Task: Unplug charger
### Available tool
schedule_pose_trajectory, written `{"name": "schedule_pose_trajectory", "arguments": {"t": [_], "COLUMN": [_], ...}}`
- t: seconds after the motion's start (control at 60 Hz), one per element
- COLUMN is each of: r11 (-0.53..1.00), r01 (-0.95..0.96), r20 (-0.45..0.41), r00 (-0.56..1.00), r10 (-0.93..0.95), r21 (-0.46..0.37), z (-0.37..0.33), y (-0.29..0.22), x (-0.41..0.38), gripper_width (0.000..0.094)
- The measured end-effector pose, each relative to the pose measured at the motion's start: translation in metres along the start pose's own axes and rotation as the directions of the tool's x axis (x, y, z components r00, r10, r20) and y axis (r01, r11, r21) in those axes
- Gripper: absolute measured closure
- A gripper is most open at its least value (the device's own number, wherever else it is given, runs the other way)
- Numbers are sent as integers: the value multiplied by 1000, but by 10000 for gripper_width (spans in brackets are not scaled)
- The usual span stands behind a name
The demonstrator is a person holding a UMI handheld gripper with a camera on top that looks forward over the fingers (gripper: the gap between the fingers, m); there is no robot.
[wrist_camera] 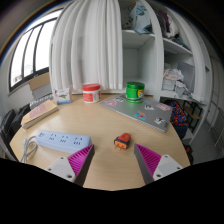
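A small orange and black charger (122,140) lies loose on the wooden table (110,122), just ahead of my fingers and between their lines. A white power strip (59,140) lies to its left, beside my left finger, with a white cable trailing off its left end. The charger is apart from the strip. My gripper (113,160) is open and empty, its magenta pads (150,158) spread wide above the table's near edge.
A red-lidded tub (91,93) and a green tub (134,92) stand at the far side of the table. A second white power strip (140,110) lies right of the middle. White curtains, a window and shelves stand behind.
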State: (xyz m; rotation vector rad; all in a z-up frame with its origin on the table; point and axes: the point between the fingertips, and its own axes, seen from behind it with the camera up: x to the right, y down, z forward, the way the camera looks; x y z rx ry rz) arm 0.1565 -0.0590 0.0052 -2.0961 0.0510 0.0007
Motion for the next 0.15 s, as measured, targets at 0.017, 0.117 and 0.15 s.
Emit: {"name": "schedule_pose_trajectory", "arguments": {"t": [0.017,0.117,0.15], "r11": [1000,1000,1000], "r01": [3,11,7], "r20": [-1,3,6], "r00": [1000,1000,1000], "r10": [-3,-11,-7], "r21": [1,5,12], "z": [-1,-12,-17], "y": [0,3,4], "x": [1,4,6], "gripper_width": [110,97,90]}}
